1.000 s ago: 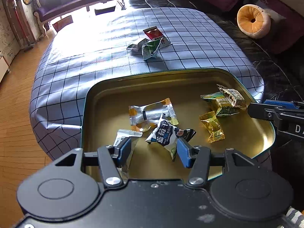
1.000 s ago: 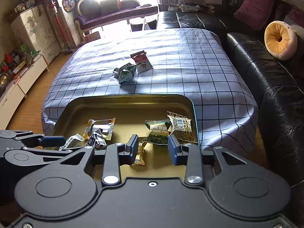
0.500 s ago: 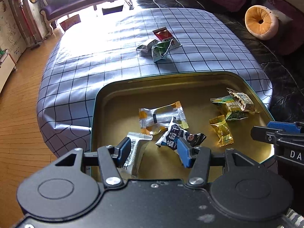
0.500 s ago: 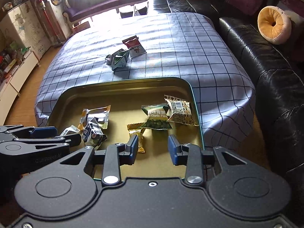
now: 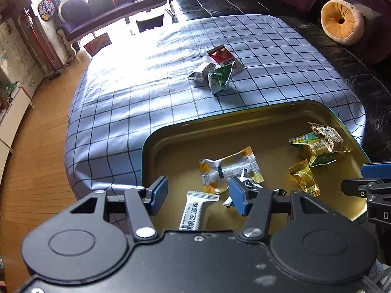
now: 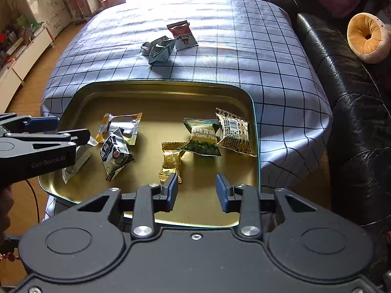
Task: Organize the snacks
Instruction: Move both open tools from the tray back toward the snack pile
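A gold metal tray point(image 5: 171, 131) point(image 6: 156, 90) sits at the near edge of the checked table and holds several wrapped snacks. Three snacks lie loose on the cloth beyond it: a red-and-white packet point(image 5: 223, 57) point(image 6: 182, 34), a green one point(image 5: 218, 78) point(image 6: 161, 50) and a silver one point(image 5: 199, 73). My left gripper point(image 5: 199, 195) is open and empty over the tray's near left part, above a white sesame bar point(image 5: 194, 210). My right gripper point(image 6: 196, 191) is open and empty over the tray's near edge, by a gold candy point(image 6: 171, 161).
A black leather sofa point(image 6: 354, 97) runs along the table's right side with a round orange cushion point(image 6: 366, 37). Wooden floor lies to the left point(image 5: 31, 158). A purple bench point(image 5: 110, 12) stands beyond the table's far end.
Both grippers have drawn back and risen a little from the tray, so more of the table shows. The left gripper swung its view rightward. Snacks have not moved.
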Motion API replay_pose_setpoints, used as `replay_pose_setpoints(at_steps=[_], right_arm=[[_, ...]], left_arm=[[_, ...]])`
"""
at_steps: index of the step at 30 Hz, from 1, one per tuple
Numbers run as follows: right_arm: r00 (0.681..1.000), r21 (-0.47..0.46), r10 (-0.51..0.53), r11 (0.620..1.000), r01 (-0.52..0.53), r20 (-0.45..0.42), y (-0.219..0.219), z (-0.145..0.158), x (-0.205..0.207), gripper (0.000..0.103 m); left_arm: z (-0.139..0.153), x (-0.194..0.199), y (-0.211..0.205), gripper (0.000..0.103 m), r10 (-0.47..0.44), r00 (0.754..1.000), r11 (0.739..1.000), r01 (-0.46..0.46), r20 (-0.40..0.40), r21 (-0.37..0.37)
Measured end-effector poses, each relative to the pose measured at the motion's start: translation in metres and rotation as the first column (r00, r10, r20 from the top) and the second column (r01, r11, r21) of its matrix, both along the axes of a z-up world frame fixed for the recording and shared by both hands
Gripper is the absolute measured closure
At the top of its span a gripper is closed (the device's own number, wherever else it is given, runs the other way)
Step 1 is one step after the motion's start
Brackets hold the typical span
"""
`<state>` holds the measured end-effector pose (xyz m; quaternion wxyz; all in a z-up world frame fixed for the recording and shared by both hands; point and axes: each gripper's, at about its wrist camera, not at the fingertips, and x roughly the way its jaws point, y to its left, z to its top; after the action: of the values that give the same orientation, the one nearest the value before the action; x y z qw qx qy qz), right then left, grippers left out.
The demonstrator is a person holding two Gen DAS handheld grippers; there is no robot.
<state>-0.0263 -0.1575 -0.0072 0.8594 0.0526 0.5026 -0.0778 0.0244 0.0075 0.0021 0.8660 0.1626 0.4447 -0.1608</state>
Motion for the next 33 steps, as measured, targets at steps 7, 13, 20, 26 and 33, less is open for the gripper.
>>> replay_pose_setpoints(at_steps=[7,13,20,26,33], right_arm=[[0.999,-0.021,0.031,0.999,-0.032,-0.04,-0.001,0.004,0.014,0.058],[0.991,0.055,0.061,0.997,-0.055,-0.121,-0.005,0.001,0.031,0.058],[0.984,0.099,0.039,0.995,-0.022,-0.173,-0.012,-0.005,0.042,0.058],[0.976,0.162,0.031,0.987,0.005,-0.215,-0.018,-0.008,0.045,0.058],[0.972,0.189,0.005,0.981,0.04,-0.233,-0.024,-0.008,0.045,0.058]], left_arm=[[0.003,0.015,0.0,0.045,0.002,1.0,1.0,-0.002,-0.029,0.002],[-0.001,0.03,0.001,0.045,0.032,0.996,0.999,-0.032,-0.086,-0.006],[-0.006,0.04,0.002,0.045,0.052,0.99,0.999,-0.053,-0.134,0.001],[-0.01,0.044,0.002,0.045,0.053,0.984,0.999,-0.052,-0.173,0.011],[-0.013,0.043,-0.002,0.045,0.03,0.978,0.999,-0.026,-0.205,0.022]])
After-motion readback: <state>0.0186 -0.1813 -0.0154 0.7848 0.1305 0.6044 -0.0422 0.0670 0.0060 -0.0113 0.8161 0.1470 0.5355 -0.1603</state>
